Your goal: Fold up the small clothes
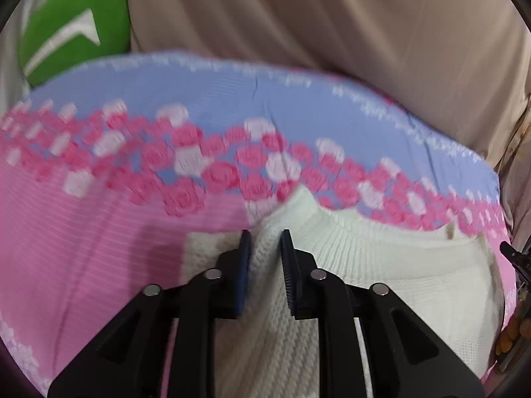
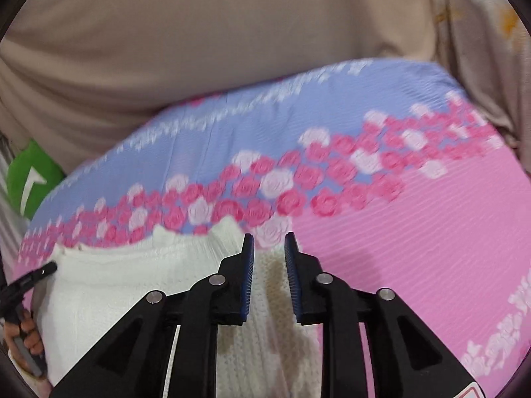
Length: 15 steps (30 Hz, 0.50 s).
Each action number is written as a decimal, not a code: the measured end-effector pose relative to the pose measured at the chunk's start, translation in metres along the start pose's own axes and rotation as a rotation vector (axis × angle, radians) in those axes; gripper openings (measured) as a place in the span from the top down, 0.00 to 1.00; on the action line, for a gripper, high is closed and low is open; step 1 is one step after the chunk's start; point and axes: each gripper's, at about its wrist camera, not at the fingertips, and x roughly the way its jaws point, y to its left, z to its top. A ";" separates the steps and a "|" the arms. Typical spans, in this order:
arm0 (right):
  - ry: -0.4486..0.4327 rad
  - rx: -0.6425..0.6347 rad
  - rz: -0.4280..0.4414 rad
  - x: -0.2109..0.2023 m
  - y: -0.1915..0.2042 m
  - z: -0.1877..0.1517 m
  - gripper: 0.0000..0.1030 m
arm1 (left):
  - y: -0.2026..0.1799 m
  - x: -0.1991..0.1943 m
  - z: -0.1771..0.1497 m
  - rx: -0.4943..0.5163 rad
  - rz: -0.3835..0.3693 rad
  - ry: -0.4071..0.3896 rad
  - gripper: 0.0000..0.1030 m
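Observation:
A small cream knitted sweater point(image 1: 381, 275) hangs stretched between my two grippers above a pink and blue rose-print bed sheet point(image 1: 99, 232). My left gripper point(image 1: 265, 237) is shut on a bunched fold of the sweater at its left shoulder, the ribbed collar running off to the right. In the right wrist view my right gripper point(image 2: 269, 240) is shut on the sweater point(image 2: 132, 285) at its other shoulder; a tan patch shows on the knit between the fingers. The left gripper's tip point(image 2: 36, 273) and the holding hand show at the far left.
The rose-print sheet point(image 2: 415, 232) covers the bed below. Beige fabric point(image 1: 332, 26) rises behind it. A green cushion point(image 1: 76, 36) with a white mark lies at the back left, also seen in the right wrist view point(image 2: 31, 179). A floral cloth point(image 2: 481, 33) hangs at the back right.

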 end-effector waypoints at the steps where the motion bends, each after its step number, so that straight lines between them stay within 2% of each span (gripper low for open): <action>1: -0.016 -0.014 0.038 -0.011 0.009 -0.002 0.77 | -0.003 -0.014 -0.001 0.005 0.006 -0.040 0.59; 3: -0.019 -0.073 0.128 -0.025 0.035 -0.010 0.73 | -0.014 -0.048 -0.003 0.029 -0.016 -0.137 0.47; 5: 0.015 -0.163 0.238 -0.030 0.074 -0.027 0.67 | -0.039 -0.076 -0.011 0.089 -0.070 -0.182 0.44; 7: 0.097 -0.250 0.352 -0.024 0.115 -0.052 0.66 | -0.068 -0.083 -0.022 0.150 -0.133 -0.160 0.40; 9: 0.192 -0.316 0.451 -0.015 0.150 -0.082 0.66 | -0.092 -0.076 -0.037 0.192 -0.182 -0.097 0.40; 12: 0.272 -0.392 0.473 -0.009 0.172 -0.123 0.65 | -0.103 -0.052 -0.064 0.189 -0.196 0.009 0.40; 13: 0.280 -0.405 0.465 -0.009 0.170 -0.131 0.66 | -0.101 -0.045 -0.071 0.184 -0.189 0.035 0.41; 15: 0.251 -0.419 0.417 -0.016 0.154 -0.138 0.73 | -0.087 -0.036 -0.084 0.174 -0.135 0.070 0.43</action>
